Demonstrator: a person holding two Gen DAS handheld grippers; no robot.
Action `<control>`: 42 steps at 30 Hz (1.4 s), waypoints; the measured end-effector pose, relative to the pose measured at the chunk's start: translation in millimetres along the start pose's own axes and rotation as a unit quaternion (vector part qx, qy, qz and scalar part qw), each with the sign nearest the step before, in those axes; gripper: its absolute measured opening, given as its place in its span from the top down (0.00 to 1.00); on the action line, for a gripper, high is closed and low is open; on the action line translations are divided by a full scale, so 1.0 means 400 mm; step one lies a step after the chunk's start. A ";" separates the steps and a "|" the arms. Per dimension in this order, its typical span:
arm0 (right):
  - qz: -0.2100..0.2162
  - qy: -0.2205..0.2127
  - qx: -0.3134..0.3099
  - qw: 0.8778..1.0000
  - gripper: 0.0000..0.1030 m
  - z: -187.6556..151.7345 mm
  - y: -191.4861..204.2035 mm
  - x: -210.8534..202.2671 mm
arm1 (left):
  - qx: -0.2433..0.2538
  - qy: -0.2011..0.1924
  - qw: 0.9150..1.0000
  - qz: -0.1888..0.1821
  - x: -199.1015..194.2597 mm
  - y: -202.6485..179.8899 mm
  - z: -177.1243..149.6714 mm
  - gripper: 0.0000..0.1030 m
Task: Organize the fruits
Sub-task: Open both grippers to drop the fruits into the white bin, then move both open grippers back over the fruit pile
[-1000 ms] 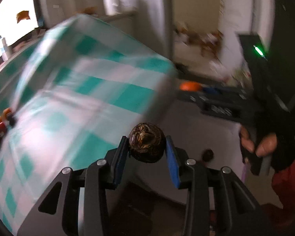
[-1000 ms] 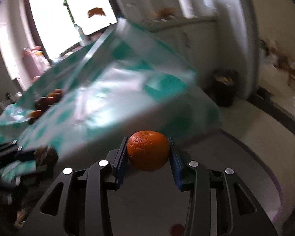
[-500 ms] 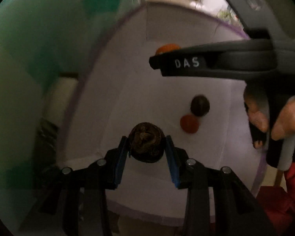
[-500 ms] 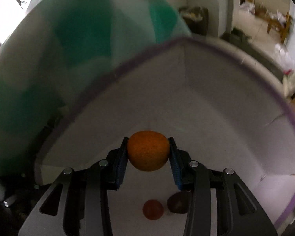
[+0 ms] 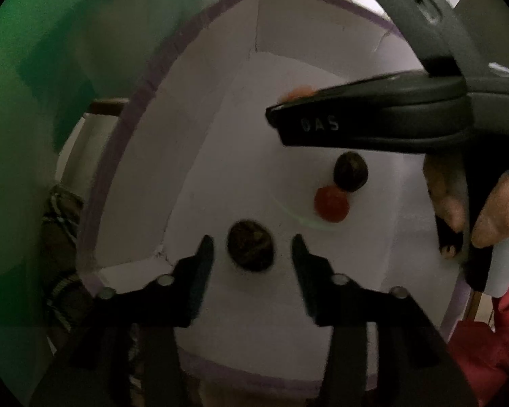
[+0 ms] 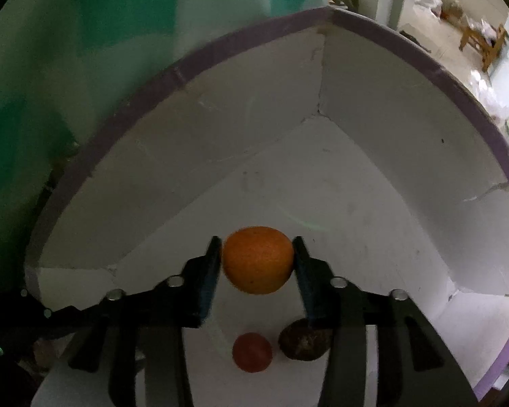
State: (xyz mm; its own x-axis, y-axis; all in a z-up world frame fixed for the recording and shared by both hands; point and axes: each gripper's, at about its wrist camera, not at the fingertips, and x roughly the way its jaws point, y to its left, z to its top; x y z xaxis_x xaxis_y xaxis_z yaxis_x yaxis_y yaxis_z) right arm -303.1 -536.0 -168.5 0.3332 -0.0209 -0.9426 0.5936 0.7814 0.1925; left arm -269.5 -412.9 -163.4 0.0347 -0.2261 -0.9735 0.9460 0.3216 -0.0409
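- Since half a second ago the left gripper (image 5: pixel 252 249) has spread its fingers wide and let go of the dark brown fruit (image 5: pixel 251 250), which now sits between them, touching neither; whether it has settled on the box floor or is mid-drop cannot be told through the blur.
- By contrast, the right gripper (image 6: pixel 256 261) has not changed its hold: its fingers are clamped on the two sides of the orange (image 6: pixel 258 259), which hangs above the floor of the box, not yet set down.
- Just beyond the left fingers, a small red fruit (image 5: pixel 331 203) and a second dark fruit (image 5: pixel 350 172) lie touching each other on the box floor; in the right view they show below the held orange, which suggests the box is the collecting place.
- Around all of this is a white box with a purple rim (image 6: pixel 407 45), its walls high enough to keep round fruit from rolling off.
- From the left view the right gripper reaches in over the box from the right, the person's hand (image 5: pixel 457 200) on its handle, with only a sliver of orange showing past its tip.
- Outside the box, a green and white checked cloth (image 6: pixel 119 34) fills the left side; the desk under it is hidden.
- Likely next: opening the right fingers low, so the orange does not bounce.
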 end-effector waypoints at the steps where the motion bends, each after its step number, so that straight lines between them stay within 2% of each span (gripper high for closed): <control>1: 0.003 -0.003 0.003 1.000 0.43 0.004 -0.007 -0.005 | -0.001 -0.008 1.000 0.001 -0.009 0.002 -0.001 0.38; 3: 0.007 -0.011 0.012 1.000 0.38 0.007 -0.017 -0.020 | -0.003 -0.026 1.000 0.001 -0.031 0.006 -0.006 0.28; 6: 0.014 -0.024 0.030 0.999 0.38 0.016 -0.026 -0.053 | 0.002 -0.056 0.998 0.002 -0.080 0.006 -0.016 0.25; 8: 0.023 -0.056 0.046 0.997 0.37 0.025 -0.037 -0.102 | 0.013 -0.089 0.996 -0.001 -0.132 0.001 -0.024 0.22; 10: 0.029 -0.086 0.059 0.994 0.37 0.032 -0.047 -0.149 | 0.034 -0.138 0.990 -0.009 -0.212 -0.012 -0.042 0.21; 11: 0.034 -0.115 0.067 0.991 0.37 0.037 -0.049 -0.190 | 0.043 -0.161 0.986 -0.008 -0.251 -0.020 -0.049 0.18; 14: 0.060 -0.180 0.057 0.980 0.36 0.044 -0.025 -0.280 | 0.058 -0.250 0.966 0.017 -0.378 -0.017 -0.093 0.08; 16: 0.081 -0.230 0.028 0.969 0.28 0.041 0.022 -0.356 | 0.039 -0.300 0.952 0.048 -0.455 0.030 -0.131 0.05; 18: 0.099 -0.270 -0.015 0.958 0.23 0.032 0.093 -0.416 | -0.009 -0.330 0.940 0.079 -0.511 0.115 -0.175 0.04; 20: 0.108 -0.289 -0.055 0.950 0.21 0.023 0.155 -0.451 | -0.071 -0.349 0.928 0.106 -0.552 0.215 -0.218 0.03; 22: 0.119 -0.293 -0.101 0.943 0.17 0.028 0.261 -0.467 | -0.156 -0.360 0.911 0.129 -0.591 0.344 -0.283 0.02; 23: 0.124 -0.289 -0.120 0.942 0.16 0.027 0.308 -0.472 | -0.192 -0.362 0.901 0.144 -0.613 0.404 -0.315 0.02; 26: 0.139 -0.262 -0.186 0.937 0.16 0.017 0.479 -0.470 | -0.304 -0.359 0.860 0.198 -0.658 0.570 -0.436 0.02; 27: 0.142 -0.256 -0.201 0.935 0.16 0.022 0.514 -0.461 | -0.344 -0.358 0.842 0.213 -0.678 0.636 -0.486 0.02; 29: 0.148 -0.243 -0.233 0.930 0.16 0.009 0.615 -0.460 | -0.400 -0.350 0.815 0.232 -0.708 0.737 -0.560 0.02; 30: 0.149 -0.237 -0.256 0.925 0.16 0.009 0.690 -0.445 | -0.433 -0.347 0.797 0.239 -0.723 0.799 -0.607 0.02; 31: 0.148 -0.232 -0.270 0.923 0.16 0.011 0.727 -0.437 | -0.455 -0.345 0.784 0.242 -0.733 0.841 -0.639 0.02; 33: 0.140 -0.215 -0.307 0.916 0.16 0.009 0.833 -0.412 | -0.507 -0.345 0.750 0.249 -0.757 0.925 -0.725 0.02; 35: 0.137 -0.200 -0.343 0.907 0.17 -0.001 0.941 -0.381 | -0.536 -0.354 0.725 0.248 -0.795 0.959 -0.801 0.02; 39: 0.132 -0.173 -0.398 0.891 0.19 0.001 1.120 -0.310 | -0.599 -0.368 0.668 0.244 -0.811 0.991 -0.918 0.02; 42: 0.128 -0.157 -0.425 0.882 0.24 0.019 1.267 -0.254 | -0.626 -0.382 0.633 0.248 -0.828 0.973 -0.967 0.02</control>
State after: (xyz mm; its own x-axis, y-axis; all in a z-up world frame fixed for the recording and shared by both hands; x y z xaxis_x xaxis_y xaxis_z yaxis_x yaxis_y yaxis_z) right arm -30.6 -142.6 26.8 0.6427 0.1567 -0.7499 -0.2495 0.9683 -0.0115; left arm -37.4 142.7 56.0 0.8254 -0.0373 -0.5633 -0.2227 0.8954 -0.3856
